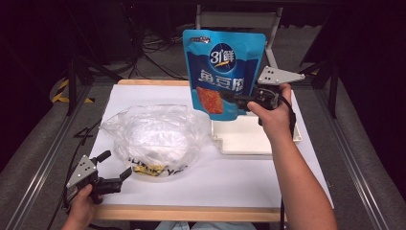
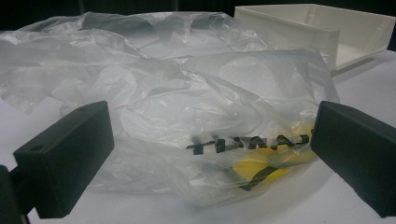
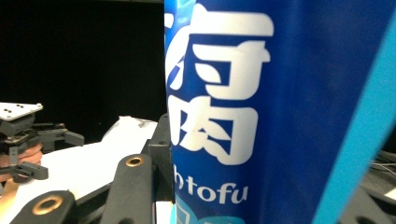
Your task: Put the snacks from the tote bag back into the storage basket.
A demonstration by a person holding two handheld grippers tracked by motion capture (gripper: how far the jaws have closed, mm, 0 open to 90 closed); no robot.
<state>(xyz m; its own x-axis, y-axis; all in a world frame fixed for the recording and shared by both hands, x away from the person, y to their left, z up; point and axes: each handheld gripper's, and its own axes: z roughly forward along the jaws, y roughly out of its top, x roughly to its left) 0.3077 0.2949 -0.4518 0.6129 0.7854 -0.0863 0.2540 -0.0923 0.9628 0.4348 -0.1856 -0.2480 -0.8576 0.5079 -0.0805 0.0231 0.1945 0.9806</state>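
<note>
Currently, in the high view, a blue fish-tofu pouch (image 1: 224,72) is held upright in the air by the right gripper (image 1: 239,101), clamped at its lower right edge, above the near-left corner of a white tray (image 1: 249,139) on the tabletop (image 1: 215,182). A crumpled clear plastic bag (image 1: 155,139) is seen lying left of the tray, untouched. The left gripper (image 1: 115,165) is held low at the front-left edge, fingers spread, just short of the bag.

Left gripper view: both fingers (image 2: 65,158) are wide apart with the bag (image 2: 187,121) between and beyond them; nothing is gripped. The tray (image 2: 317,32) is visible behind.

Right gripper view: the pouch (image 3: 280,112) is pinched close to the lens.

Judged: pouch is picked up; its destination, bag or tray, can't be told. Bag not yet grasped or opened.
</note>
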